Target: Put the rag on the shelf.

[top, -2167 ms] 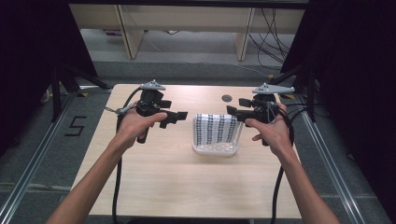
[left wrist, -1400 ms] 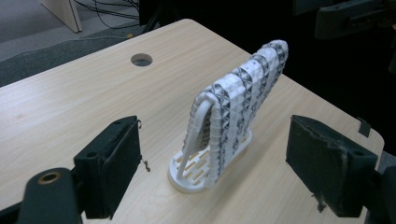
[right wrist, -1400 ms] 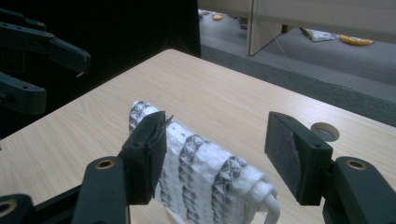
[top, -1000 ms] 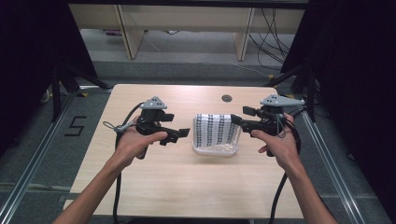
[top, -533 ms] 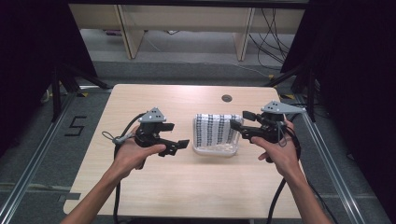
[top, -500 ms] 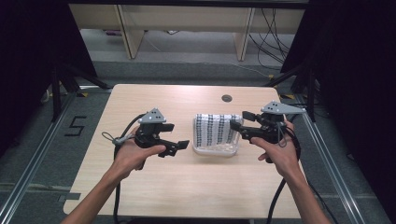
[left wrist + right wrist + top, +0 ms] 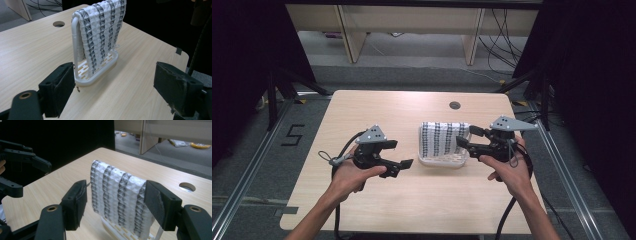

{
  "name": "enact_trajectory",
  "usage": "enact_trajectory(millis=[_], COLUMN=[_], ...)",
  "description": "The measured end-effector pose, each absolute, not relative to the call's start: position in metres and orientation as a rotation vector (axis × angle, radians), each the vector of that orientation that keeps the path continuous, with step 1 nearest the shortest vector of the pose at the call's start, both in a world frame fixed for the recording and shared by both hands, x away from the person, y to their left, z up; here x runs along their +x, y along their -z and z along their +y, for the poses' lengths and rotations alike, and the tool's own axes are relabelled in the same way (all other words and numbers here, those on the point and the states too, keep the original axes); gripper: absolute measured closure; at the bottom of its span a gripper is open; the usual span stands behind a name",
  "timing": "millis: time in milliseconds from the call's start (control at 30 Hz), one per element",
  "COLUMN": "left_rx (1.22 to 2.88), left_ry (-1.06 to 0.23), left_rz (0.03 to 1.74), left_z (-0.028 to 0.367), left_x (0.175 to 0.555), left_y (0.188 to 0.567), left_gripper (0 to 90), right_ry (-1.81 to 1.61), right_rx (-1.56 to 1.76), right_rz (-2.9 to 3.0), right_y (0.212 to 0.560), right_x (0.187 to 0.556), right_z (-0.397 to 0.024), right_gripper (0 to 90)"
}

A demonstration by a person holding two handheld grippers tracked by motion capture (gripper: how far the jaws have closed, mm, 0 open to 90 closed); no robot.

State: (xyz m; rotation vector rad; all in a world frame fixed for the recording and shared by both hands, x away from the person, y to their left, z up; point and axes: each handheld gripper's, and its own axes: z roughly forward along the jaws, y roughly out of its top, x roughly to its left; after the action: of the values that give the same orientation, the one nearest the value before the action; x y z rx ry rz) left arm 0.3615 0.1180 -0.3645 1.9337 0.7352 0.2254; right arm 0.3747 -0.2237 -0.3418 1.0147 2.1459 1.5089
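Left gripper (image 7: 404, 157): jaws spread wide, nothing between them, low over the table (image 7: 387, 110).
Right gripper (image 7: 464, 137): jaws wide apart, nothing gripped.
Towel (image 7: 443, 138): white with dark stripes, draped over a white rack (image 7: 96, 72), straight ahead of the right gripper's jaws, near them.
Rack from left gripper: ahead, apart from its tips.
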Motion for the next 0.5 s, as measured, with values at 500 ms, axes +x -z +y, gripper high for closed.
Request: enact_trajectory(millis=[500], left_rx=[1.946], left_ry=[-0.224], left_rz=[0.720], left_z=[0.123], left_x=[0.343], left_y=[0.381], left_gripper=[16.5], right_ry=[-1.539], right_rx=[1.021], right_rz=[2.150], right_y=[0.359], right_x=[0.358], right_z=[-0.223], right_gripper=[35.8])
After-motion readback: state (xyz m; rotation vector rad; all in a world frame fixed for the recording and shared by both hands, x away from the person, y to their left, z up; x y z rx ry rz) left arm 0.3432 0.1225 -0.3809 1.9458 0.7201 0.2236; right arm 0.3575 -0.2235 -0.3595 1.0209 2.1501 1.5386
